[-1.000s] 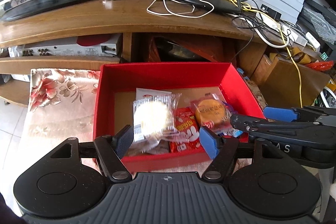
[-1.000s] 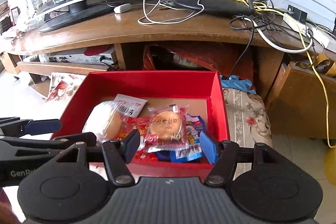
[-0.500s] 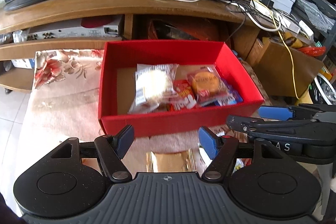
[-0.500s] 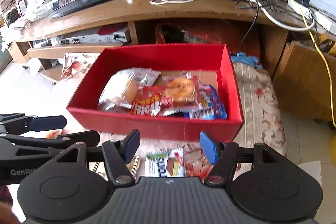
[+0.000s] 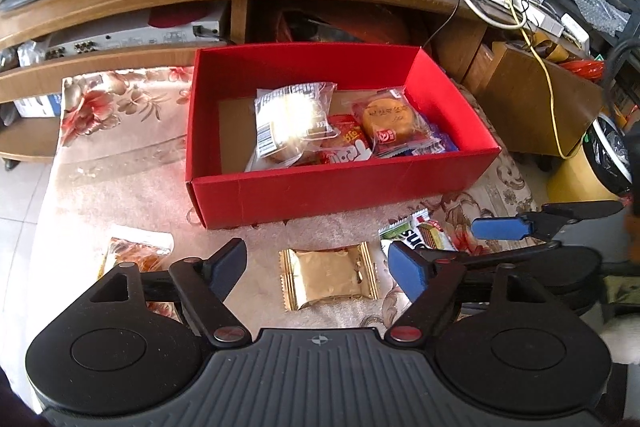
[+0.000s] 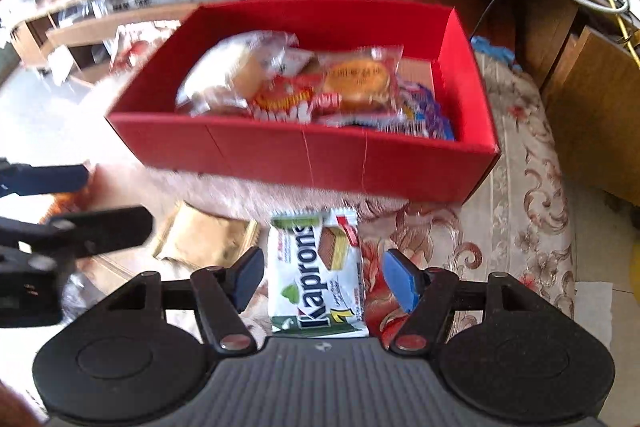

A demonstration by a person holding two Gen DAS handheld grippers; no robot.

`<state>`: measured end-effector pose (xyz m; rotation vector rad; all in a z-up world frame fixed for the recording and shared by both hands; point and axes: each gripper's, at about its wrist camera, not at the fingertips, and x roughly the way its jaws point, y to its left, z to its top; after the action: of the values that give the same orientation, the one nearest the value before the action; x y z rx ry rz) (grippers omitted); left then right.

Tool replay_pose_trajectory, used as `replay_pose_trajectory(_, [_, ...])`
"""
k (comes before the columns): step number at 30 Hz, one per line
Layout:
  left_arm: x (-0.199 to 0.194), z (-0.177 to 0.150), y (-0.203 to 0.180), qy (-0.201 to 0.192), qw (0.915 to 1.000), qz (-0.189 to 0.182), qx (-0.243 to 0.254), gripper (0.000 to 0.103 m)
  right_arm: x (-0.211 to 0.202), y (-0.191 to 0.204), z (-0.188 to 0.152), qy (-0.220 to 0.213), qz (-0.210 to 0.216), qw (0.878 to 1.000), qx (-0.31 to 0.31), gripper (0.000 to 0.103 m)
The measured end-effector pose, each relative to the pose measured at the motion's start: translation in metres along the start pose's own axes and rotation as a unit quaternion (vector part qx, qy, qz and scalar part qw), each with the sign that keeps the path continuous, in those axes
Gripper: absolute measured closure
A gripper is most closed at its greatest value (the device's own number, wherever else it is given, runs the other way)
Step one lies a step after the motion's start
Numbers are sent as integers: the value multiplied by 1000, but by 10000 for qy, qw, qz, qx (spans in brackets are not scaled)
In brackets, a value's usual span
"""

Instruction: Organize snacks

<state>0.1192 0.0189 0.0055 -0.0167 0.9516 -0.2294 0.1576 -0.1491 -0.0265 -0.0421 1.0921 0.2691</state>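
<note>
1. A red rectangular cardboard box (image 5: pixel 340 183) sat on a floral-patterned cloth (image 5: pixel 120 107) at twelve o'clock from both tongs, already holding several wrapped snacks, among them a clear-wrapped pale bun (image 5: pixel 292 123) and a clear-wrapped round golden cake (image 5: pixel 388 121).
2. The left tongs (image 5: pixel 318 267) stood released, their jaws having just widened, with a gold foil square snack packet (image 5: pixel 330 275) lying flat on the cloth between the blue pads, untouched.
3. The right tongs (image 6: pixel 324 277) were likewise released and had just widened, straddling a white and green wafer packet (image 6: pixel 316 271) lying flat just short of the box's near wall.
4. Risk, as a judgement: both packets lay flat and slick, so the pads might skid off the foil or pinch the cloth along with it.
5. The two tongs worked close side by side, at three and nine o'clock of each other, and could knock together when closing or lifting.
6. The box's near wall stood high, so a packet carried low might catch its rim.
7. Only the left view showed an orange-filled clear packet (image 5: pixel 136 251) at nine o'clock of the left tongs.
8. Only the right view showed the wafer packet whole, though that view was blurred.
</note>
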Motion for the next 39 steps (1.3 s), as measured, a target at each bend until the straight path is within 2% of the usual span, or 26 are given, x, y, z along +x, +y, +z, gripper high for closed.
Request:
replay_pose_trajectory(10, [6,1,2,117,9998,-153,-38,20,29,9,0,243,61,9993,-292,41])
replay_pose_trajectory(12, [8,1,1,139,9998,-151,-16,20,28,9,2,260,53,9992,-293,44])
replay_pose_trajectory(13, [9,1,2,153,9998,-154,-9,20,27,7,1,261,23,9992,-296,51])
replay_pose_trajectory(15, [12,1,2,192,9997,-141,19,20,25,5,0,282,-43,9992,-294,52])
replay_pose_trajectory(20, [27,2,-3,359,9985,-112,401,20,13,-4,-14,380,-7,9988,-301,52])
replay_pose_trajectory(25, [49,4,-10,554,9942,-313,868,20,-1,-16,-30,439,89,9988,-175,52])
replay_pose_trajectory(31, [73,2,-25,767,9882,-569,1200,20,2,-20,-33,534,144,9984,-94,52])
replay_pose_trajectory(39, [74,-3,-19,967,9871,-566,1143,19,4,-21,-30,550,199,9983,-42,52])
